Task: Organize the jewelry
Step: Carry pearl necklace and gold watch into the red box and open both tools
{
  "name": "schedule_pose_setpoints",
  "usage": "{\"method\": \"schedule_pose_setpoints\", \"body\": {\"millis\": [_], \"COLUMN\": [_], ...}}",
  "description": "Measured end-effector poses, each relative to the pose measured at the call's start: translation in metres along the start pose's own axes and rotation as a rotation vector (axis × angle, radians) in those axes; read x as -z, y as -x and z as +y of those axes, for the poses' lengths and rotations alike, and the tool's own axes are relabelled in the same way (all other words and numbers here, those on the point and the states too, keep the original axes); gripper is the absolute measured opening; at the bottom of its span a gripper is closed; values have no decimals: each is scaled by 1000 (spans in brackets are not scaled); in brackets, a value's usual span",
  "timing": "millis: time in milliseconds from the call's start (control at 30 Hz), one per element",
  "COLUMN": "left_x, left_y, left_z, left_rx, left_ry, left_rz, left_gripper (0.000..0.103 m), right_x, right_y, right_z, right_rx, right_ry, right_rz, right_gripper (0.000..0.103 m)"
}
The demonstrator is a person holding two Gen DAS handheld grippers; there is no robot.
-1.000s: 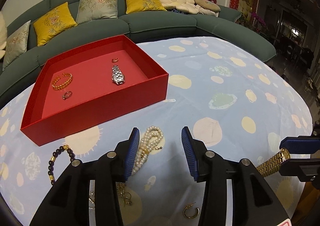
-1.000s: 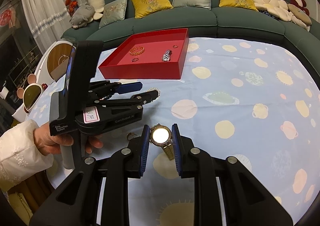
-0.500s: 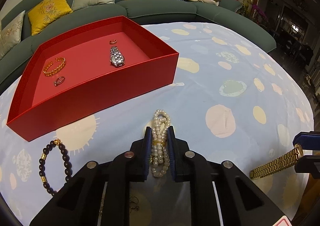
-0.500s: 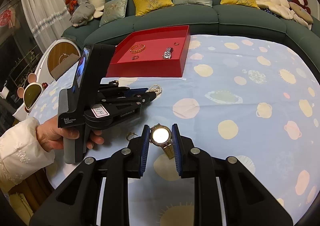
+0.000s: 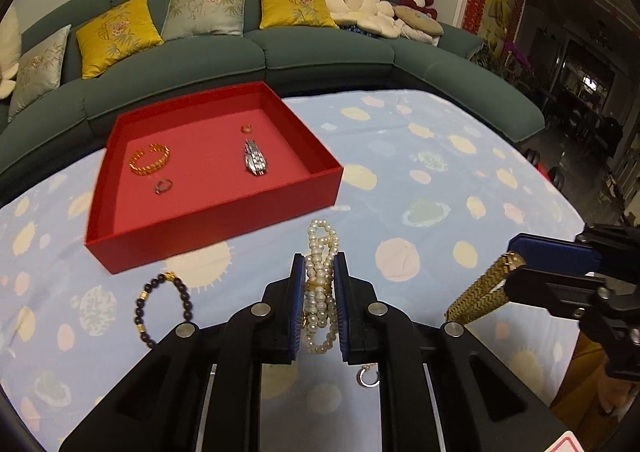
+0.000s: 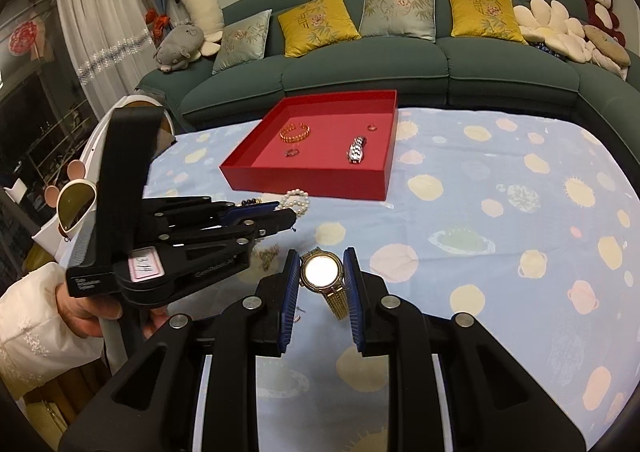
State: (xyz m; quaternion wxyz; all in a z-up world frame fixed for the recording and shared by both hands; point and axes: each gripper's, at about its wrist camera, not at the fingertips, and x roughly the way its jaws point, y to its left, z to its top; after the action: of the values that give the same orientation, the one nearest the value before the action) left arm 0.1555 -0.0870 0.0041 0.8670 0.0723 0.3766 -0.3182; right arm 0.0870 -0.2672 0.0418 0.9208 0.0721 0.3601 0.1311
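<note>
Now the left gripper is clamped on the pearls, both blue pads pressing the bunched strands; a second ago it stood wide open over them and half a second ago it was just closing. The strand has come up with it: its top loop pokes out past the tips and the lower loops hang between the fingers, so the pick looks made and the carry to the tray is what remains. The tray sits just ahead and to the left, well within reach.

On the other side, the right gripper is likewise shut on the gold watch, as it was in both earlier views; the round face glares bright between the pads and the mesh band droops below them, clear of the cloth.

The pearls are cream-white, looped several times, with a small gold clasp near the middle. Being loose and heavy, they may slide if the grip slackens.

Inside the tray lie a gold bangle, a silver watch and two rings. Left on the cloth are a dark bead bracelet beside the left fingers and a small hoop earring beneath them.
</note>
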Motion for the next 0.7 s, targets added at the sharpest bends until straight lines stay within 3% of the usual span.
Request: {"method": "schedule_pose_setpoints", "body": {"millis": [167,333,500,700], "left_x": [-37,-73,-92,-86], "left_y": [56,79,55,-3], "left_z": [16,40,71,105], "left_rx": [-46,-86,-111,-131], "left_ry": [11,19,74,140], "left_rz": [-106,-162,-175,-90], "left_gripper": [12,12,12,12], "right_x": [-43,-96,-133,-135], "right_y": [10,10,-26,-97], "right_z": [15,28,27,10], "right_rx": [-31,-57,-57,-28], "right_ry": [16,31,14,-20], "right_rz": [-78,-162,-183,-77], "right_gripper": [22,22,22,22]}}
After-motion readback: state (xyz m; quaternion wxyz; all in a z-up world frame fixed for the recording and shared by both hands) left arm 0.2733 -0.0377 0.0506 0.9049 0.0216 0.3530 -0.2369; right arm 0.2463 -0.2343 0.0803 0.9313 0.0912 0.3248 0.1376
